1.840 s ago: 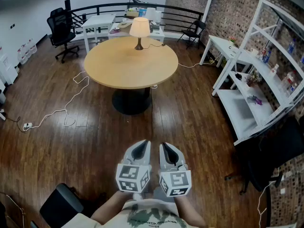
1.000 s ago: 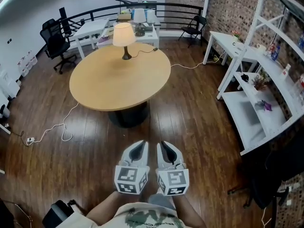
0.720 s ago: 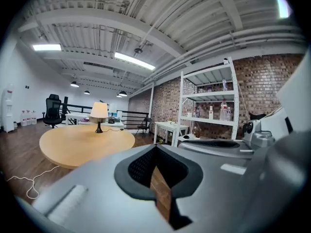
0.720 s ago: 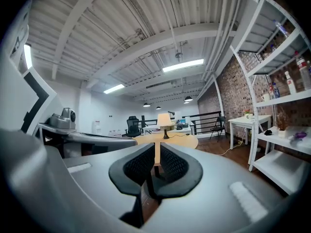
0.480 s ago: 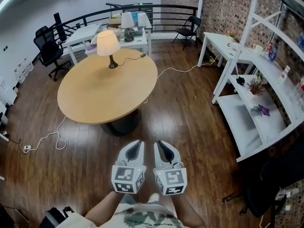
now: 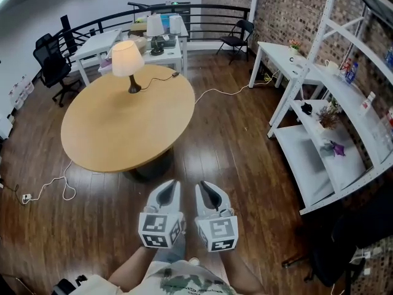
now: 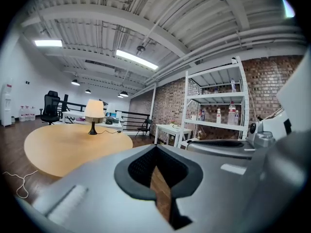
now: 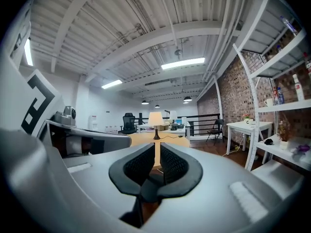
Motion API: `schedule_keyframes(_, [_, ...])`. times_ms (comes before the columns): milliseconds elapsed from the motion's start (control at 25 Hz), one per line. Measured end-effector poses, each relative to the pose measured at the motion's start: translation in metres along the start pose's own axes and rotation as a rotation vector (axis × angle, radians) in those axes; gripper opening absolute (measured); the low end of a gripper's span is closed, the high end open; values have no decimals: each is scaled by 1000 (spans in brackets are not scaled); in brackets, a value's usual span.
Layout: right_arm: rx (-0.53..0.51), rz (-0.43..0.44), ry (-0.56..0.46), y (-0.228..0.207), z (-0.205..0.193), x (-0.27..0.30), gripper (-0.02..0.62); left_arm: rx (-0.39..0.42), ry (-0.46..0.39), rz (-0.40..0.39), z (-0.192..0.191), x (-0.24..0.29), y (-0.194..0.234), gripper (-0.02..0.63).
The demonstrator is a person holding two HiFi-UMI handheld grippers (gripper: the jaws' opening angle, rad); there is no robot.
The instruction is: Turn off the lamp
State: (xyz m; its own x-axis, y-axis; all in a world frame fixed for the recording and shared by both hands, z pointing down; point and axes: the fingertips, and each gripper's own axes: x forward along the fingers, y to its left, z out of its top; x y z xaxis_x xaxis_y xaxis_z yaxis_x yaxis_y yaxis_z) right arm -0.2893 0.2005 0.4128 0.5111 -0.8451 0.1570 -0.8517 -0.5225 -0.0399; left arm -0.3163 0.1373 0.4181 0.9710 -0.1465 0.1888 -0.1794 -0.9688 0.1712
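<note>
The lamp (image 6: 128,59), with a glowing cream shade on a dark stem, stands at the far side of the round wooden table (image 6: 116,134). Its cord runs right across the tabletop to a small dark piece (image 6: 175,74) at the table's edge, then down to the floor. My left gripper (image 6: 171,185) and right gripper (image 6: 203,187) are side by side low in the head view, well short of the table and pointing forward. Both are shut and hold nothing. The lamp (image 7: 94,110) appears far off in the left gripper view. In the right gripper view the lamp (image 8: 155,119) sits just above the jaws.
White shelving (image 6: 331,134) with small items lines the right wall, and a white desk (image 6: 279,51) stands beyond it. A folding chair (image 6: 238,32), white tables (image 6: 104,42) and an office chair (image 6: 52,63) stand at the back by a railing. A white cable (image 6: 46,189) lies on the floor.
The table and lamp have shifted left and nearer in the head view as I walk forward along the table's right side. Both grippers stay side by side and shut.
</note>
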Motion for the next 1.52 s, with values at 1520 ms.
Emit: schedule_keyframes(1520, [-5, 162, -4, -157, 55, 336, 40, -34, 13, 71, 68, 339, 131, -5])
